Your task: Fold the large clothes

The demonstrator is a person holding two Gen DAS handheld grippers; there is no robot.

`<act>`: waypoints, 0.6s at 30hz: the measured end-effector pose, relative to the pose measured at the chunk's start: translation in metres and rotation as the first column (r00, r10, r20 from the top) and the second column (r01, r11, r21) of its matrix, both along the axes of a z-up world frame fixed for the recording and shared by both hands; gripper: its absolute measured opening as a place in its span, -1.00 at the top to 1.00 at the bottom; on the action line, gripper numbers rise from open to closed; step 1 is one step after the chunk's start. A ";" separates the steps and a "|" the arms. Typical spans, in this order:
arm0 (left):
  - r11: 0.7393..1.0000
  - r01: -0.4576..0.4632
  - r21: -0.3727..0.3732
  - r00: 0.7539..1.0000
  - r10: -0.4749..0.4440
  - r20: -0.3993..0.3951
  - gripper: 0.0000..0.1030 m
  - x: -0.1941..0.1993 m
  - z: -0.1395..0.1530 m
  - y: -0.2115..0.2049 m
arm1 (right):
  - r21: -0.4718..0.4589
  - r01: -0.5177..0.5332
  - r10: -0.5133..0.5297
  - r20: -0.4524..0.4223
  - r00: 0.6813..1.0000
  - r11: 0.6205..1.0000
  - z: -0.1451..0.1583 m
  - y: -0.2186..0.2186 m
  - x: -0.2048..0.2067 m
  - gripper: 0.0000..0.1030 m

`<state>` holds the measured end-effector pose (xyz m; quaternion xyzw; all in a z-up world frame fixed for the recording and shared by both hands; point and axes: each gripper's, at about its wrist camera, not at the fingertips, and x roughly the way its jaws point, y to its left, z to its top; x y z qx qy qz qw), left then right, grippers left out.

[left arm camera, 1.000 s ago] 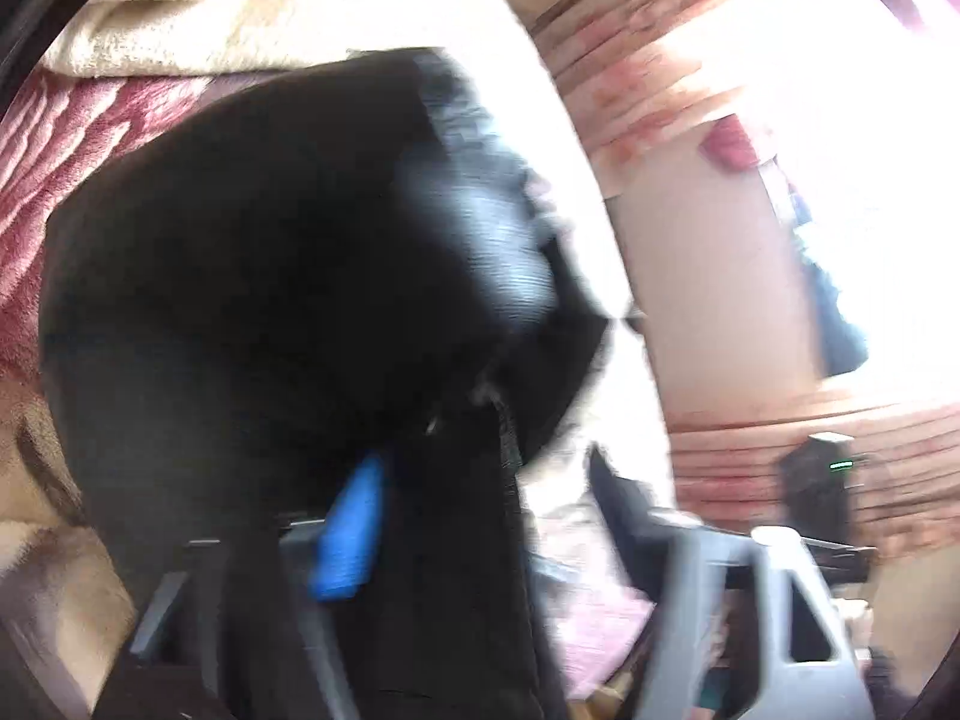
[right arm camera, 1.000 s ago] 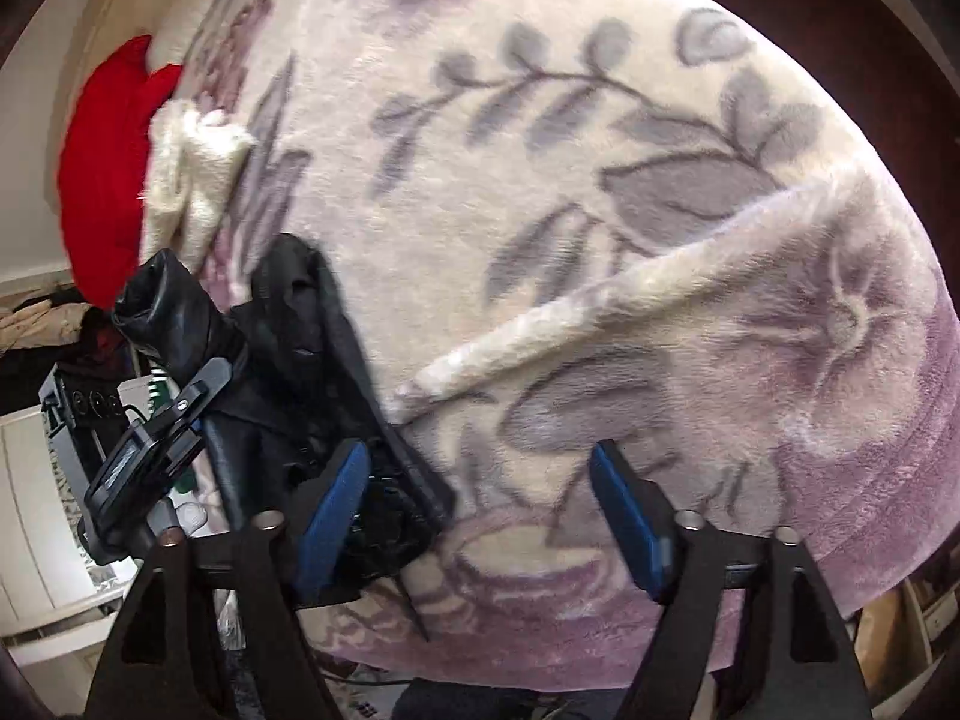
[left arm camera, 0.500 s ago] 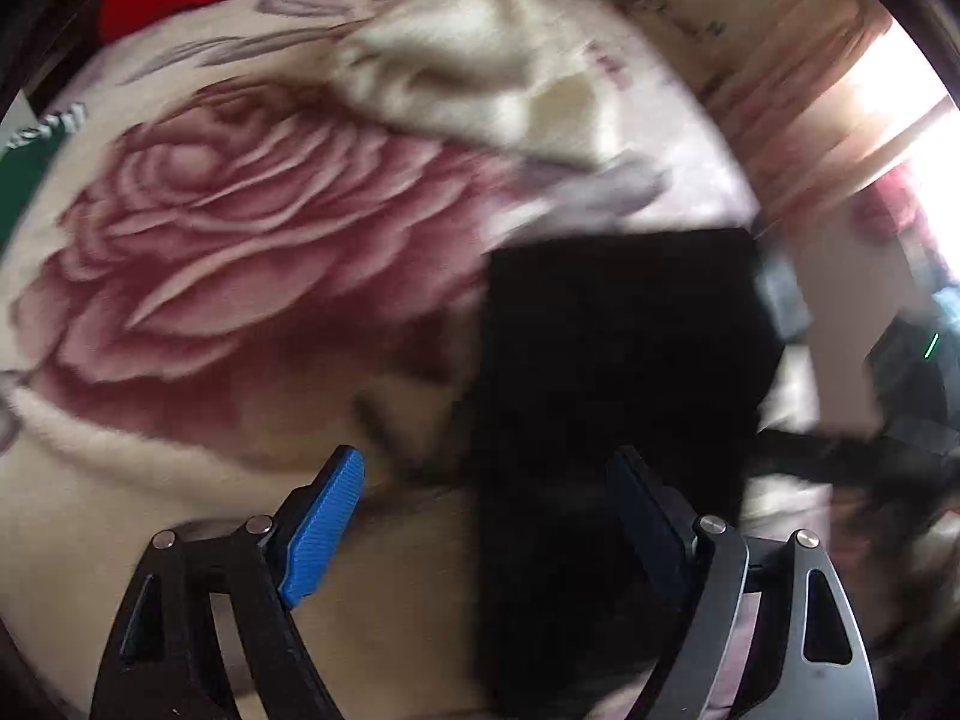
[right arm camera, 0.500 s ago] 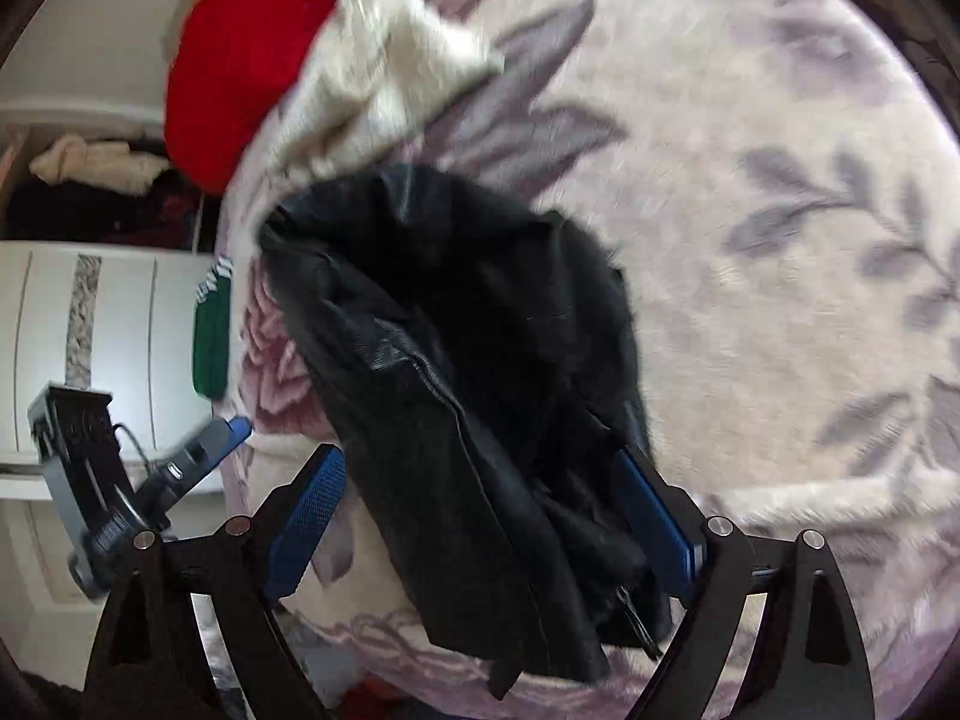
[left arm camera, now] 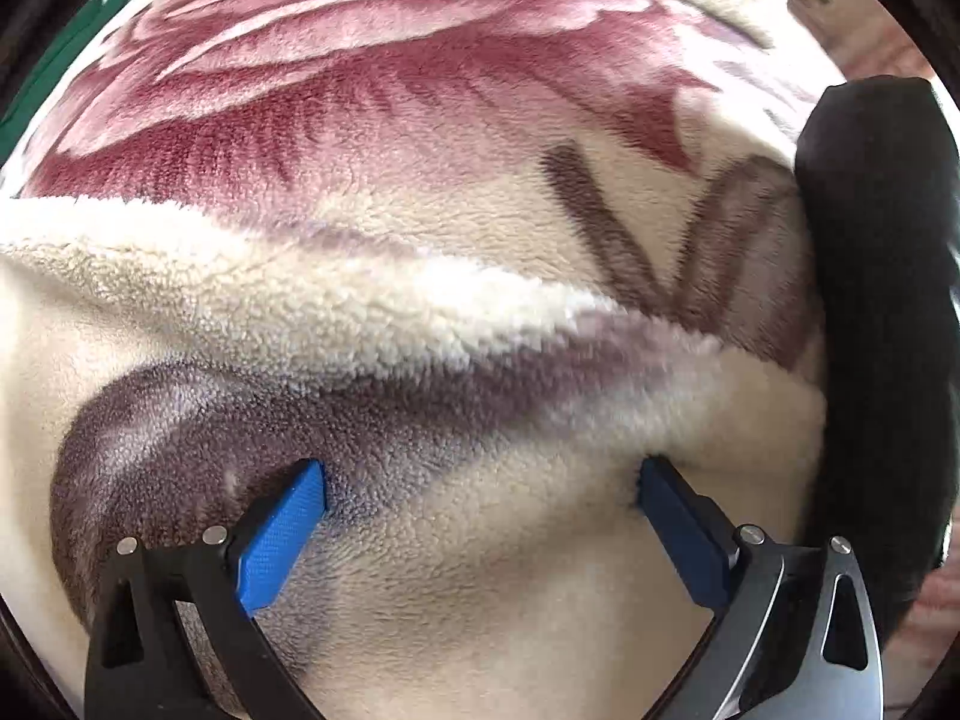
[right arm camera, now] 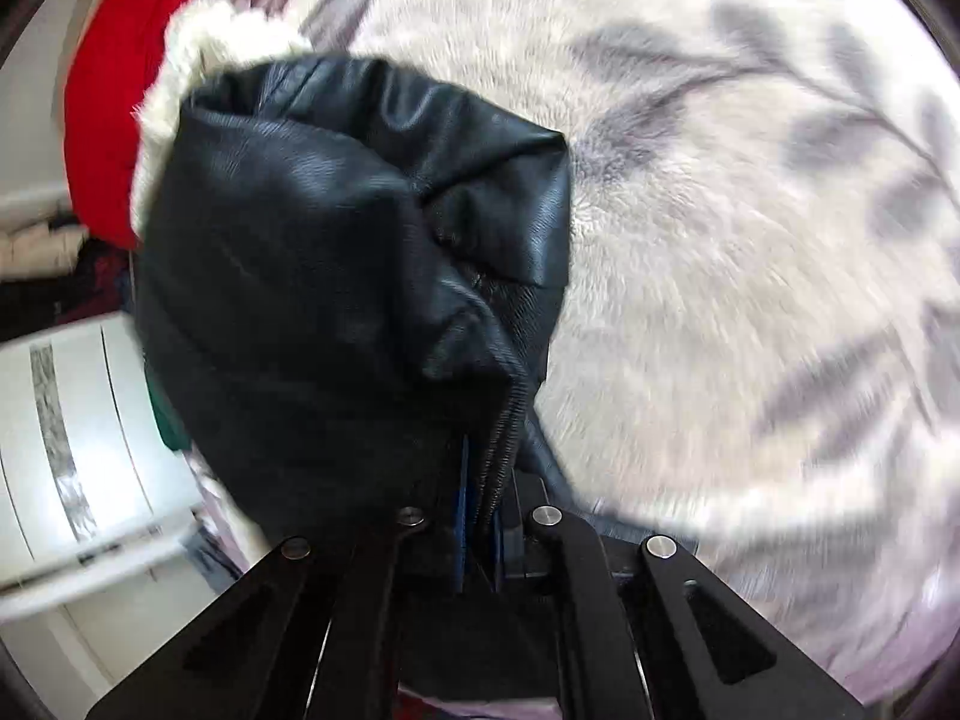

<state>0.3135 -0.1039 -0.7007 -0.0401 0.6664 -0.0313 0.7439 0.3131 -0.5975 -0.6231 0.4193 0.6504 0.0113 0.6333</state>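
A black leather jacket (right arm camera: 336, 276) fills the middle of the right wrist view, bunched over the fleece blanket (right arm camera: 750, 240). My right gripper (right arm camera: 480, 516) is shut on the jacket's zipper edge, its blue pads pinching the seam. In the left wrist view my left gripper (left arm camera: 480, 498) points straight down with its jaws still opening wide, nothing between them. Its blue fingertips (left arm camera: 288, 516) press into the rose-patterned blanket (left arm camera: 420, 324). A black edge of the jacket (left arm camera: 882, 300) lies at the far right, clear of the left jaws.
A red garment (right arm camera: 114, 114) and a cream fluffy garment (right arm camera: 198, 54) lie at the blanket's far left. A white cabinet (right arm camera: 72, 438) stands beyond the bed edge. A green cloth (left arm camera: 54, 60) shows at the upper left in the left wrist view.
My left gripper let the jacket go, moved left and sank onto the blanket with its jaws spread wider. My right gripper closed in on the jacket and shut on its zipper edge.
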 end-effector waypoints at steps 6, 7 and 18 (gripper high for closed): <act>0.938 -0.090 -0.336 0.994 0.107 0.032 -0.99 0.013 0.051 0.000 | -0.011 -0.092 0.092 0.067 0.993 0.996 0.006 -0.006 0.012 -0.85; 0.906 -0.094 -0.414 0.992 0.118 0.034 -0.99 0.015 0.059 -0.005 | 0.016 -0.081 0.080 0.082 0.993 0.997 0.005 -0.011 0.009 -0.85; 0.852 0.162 -0.498 0.983 -0.095 0.157 -0.66 0.083 0.040 -0.107 | 0.433 -0.058 -0.002 0.136 0.991 0.899 -0.064 0.014 0.022 -0.16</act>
